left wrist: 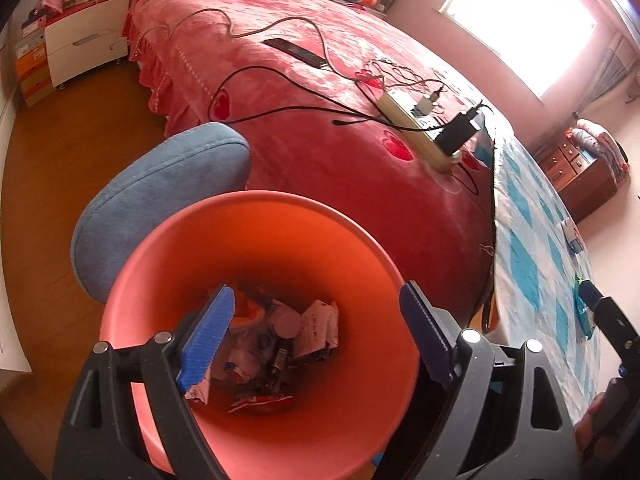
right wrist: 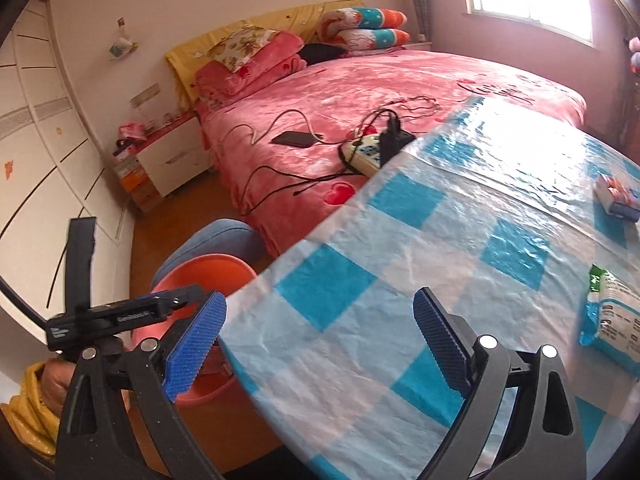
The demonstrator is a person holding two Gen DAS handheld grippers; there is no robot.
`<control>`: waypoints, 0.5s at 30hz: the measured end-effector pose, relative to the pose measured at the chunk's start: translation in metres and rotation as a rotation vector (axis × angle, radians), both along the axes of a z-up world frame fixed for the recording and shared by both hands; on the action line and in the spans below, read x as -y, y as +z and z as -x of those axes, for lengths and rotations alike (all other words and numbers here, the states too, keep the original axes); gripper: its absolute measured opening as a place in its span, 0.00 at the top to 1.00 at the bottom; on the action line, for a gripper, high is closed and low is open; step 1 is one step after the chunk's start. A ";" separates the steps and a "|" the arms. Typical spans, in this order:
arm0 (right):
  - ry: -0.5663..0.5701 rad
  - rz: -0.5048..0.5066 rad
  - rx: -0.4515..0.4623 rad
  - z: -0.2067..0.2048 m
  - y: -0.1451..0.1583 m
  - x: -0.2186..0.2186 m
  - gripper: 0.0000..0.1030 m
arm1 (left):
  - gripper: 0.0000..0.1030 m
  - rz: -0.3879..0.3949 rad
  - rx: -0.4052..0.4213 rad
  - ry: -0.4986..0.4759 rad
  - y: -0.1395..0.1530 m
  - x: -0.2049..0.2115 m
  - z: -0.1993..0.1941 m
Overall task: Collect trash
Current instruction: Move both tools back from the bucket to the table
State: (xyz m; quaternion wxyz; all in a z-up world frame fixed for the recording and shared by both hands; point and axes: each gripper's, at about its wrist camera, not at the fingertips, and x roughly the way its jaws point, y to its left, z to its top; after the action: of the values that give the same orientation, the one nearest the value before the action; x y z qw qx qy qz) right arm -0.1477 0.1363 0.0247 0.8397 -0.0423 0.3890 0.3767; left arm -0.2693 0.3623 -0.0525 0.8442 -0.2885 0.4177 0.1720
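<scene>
— What do your two hands hold?
— Nothing. My left fingers (left wrist: 316,338) stand spread wide over the one orange bin (left wrist: 256,240), pads empty; the trash (left wrist: 276,344) lies in a heap at its bottom, too jumbled to count.
— And the right?
— My right fingers (right wrist: 320,346) gape open above the checked bench (right wrist: 400,248), gripping nothing. Two packets lie there: one green-and-white packet (right wrist: 612,316) near me, one small box (right wrist: 618,196) farther off.

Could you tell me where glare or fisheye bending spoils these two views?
Left wrist view: the window is blown out white, and the bed bulges with fisheye bending. Right wrist view: glare washes the far part of the tablecloth; corners are dark.
</scene>
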 end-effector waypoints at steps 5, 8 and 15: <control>-0.022 0.012 0.010 0.000 -0.002 0.009 0.09 | 0.16 0.000 0.007 -0.025 0.007 0.010 -0.006; -0.033 0.014 0.016 -0.001 -0.003 0.015 0.09 | 0.15 -0.002 0.007 -0.045 0.010 0.017 -0.010; -0.060 0.014 0.027 -0.005 -0.004 0.029 0.09 | 0.15 -0.008 0.016 -0.054 0.017 0.028 -0.014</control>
State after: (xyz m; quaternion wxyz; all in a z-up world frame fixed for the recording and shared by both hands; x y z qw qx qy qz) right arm -0.1425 0.1075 0.0203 0.8555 -0.0418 0.3812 0.3480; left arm -0.2548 0.3347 -0.0353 0.8530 -0.2753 0.4178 0.1484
